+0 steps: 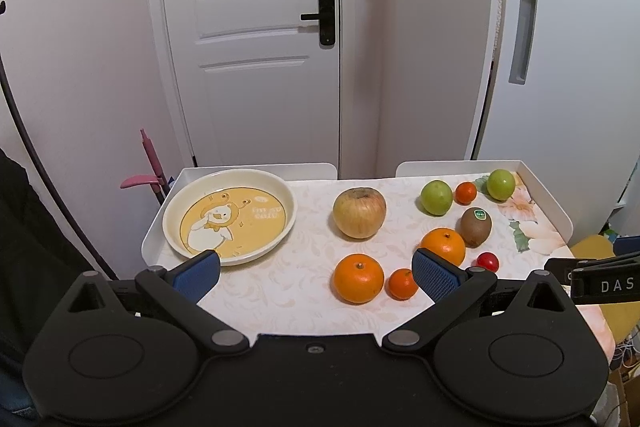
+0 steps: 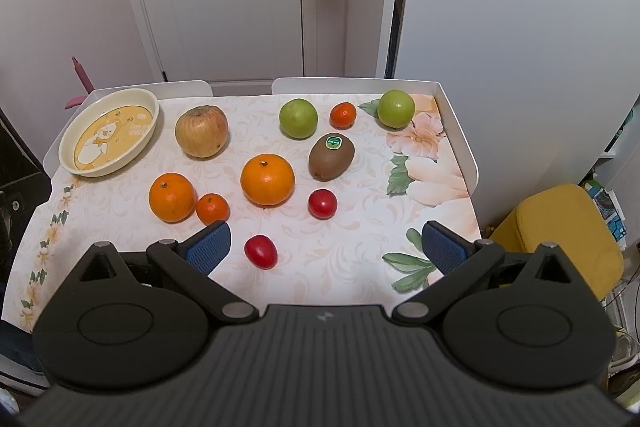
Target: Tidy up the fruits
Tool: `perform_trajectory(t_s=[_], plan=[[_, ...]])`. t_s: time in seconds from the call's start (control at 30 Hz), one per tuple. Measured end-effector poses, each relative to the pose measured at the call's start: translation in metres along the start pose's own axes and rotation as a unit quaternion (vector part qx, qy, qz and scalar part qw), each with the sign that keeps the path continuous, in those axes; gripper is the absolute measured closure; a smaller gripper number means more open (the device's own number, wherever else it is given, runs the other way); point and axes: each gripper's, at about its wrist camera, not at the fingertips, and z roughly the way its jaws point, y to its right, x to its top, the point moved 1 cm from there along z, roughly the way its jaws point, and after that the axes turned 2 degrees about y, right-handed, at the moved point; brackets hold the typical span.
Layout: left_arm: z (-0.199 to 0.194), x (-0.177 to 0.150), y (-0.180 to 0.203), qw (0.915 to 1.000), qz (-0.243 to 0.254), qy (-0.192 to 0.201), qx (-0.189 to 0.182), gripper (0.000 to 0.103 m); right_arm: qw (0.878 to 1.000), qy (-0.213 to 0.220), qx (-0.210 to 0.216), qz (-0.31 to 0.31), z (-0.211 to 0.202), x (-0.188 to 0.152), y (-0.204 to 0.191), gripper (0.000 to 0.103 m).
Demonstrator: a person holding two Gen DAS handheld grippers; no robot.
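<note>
Starting out: both my claws, left gripper (image 1: pixel 316 269) & right gripper (image 2: pixel 326 247), wide open w/ nothing held, round cream cartoon-duck ceramic plate (image 1: pixel 280 227) ahead-left bare, all fruit loose on tablecloth.

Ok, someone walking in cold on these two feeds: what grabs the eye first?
The spread of loose fruit: two oranges, a big apple, two green fruits and a stickered kiwi scattered over the floral table. Next, the yellow cartoon plate at the far left corner, with no fruit in it. Both claws, left and right, hang open at the near edge.
</note>
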Motion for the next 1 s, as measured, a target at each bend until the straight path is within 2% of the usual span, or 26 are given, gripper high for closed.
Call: perform_trajectory(t_s=[1.0], plan=[[-0.0016,0.0019,0.0001,1.0,-0.003,0.006,-0.001,0.0,1.0,0.0,0.002,-0.002,-0.0001,-0.0001,-0.002,0.0]])
